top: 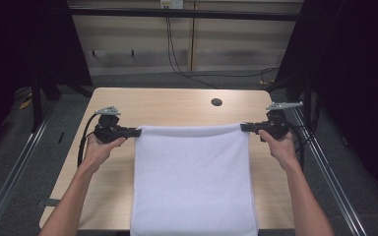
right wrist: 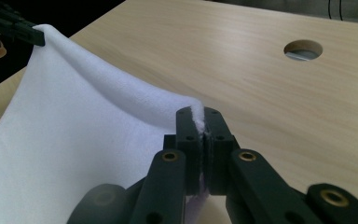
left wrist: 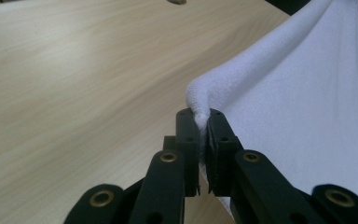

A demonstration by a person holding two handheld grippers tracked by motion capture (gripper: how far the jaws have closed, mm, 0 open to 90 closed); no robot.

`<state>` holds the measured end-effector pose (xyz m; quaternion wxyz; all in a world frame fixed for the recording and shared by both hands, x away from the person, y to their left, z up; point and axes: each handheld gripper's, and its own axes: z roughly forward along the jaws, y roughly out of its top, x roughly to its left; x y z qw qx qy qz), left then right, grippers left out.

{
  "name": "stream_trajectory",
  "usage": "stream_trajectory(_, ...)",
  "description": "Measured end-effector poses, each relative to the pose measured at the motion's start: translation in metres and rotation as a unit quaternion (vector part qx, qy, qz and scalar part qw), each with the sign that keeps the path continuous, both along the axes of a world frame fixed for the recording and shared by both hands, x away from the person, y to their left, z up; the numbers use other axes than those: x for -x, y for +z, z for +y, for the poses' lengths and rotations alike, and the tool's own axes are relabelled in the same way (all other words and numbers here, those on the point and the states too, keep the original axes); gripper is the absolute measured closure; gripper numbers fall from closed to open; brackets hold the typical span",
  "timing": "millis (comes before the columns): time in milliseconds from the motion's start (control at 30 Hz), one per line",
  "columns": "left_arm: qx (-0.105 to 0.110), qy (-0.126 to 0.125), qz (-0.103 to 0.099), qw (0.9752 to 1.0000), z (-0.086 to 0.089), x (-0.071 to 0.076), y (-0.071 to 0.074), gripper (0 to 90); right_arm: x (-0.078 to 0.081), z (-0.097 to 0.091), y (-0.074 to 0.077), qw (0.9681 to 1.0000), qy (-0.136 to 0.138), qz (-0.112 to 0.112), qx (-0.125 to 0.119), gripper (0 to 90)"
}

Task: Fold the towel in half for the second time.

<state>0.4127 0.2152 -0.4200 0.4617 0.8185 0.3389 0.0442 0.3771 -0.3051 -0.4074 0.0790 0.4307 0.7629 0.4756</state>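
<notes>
While the wooden table [top: 177, 105] lies beneath, the white towel [top: 193, 177] spans between both tongs, its far edge taut. Left gripper [top: 137, 132] pinches its left corner; right gripper [top: 243, 127] pinches its right corner.

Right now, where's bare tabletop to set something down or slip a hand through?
Free: the far strip of the table between the white towel and the far edge, apart from the round hole; also narrow side strips beside the towel. Crowded: the towel's far corners, pinched by the left gripper and right gripper.
</notes>
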Motion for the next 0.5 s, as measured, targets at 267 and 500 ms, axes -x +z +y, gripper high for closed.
stream_trajectory(267, -0.001, 0.02, -0.022, 0.9995, -0.005, -0.015, 0.02, 85.7, -0.015, 0.0, 0.02, 0.9998, -0.009, -0.018, 0.007, 86.9)
stream_trajectory(500, 0.012, 0.029, -0.037, 0.9988, -0.01, -0.027, 0.037, 85.7, -0.025, -0.005, 0.024, 0.9994, -0.029, -0.017, 0.002, 87.0)
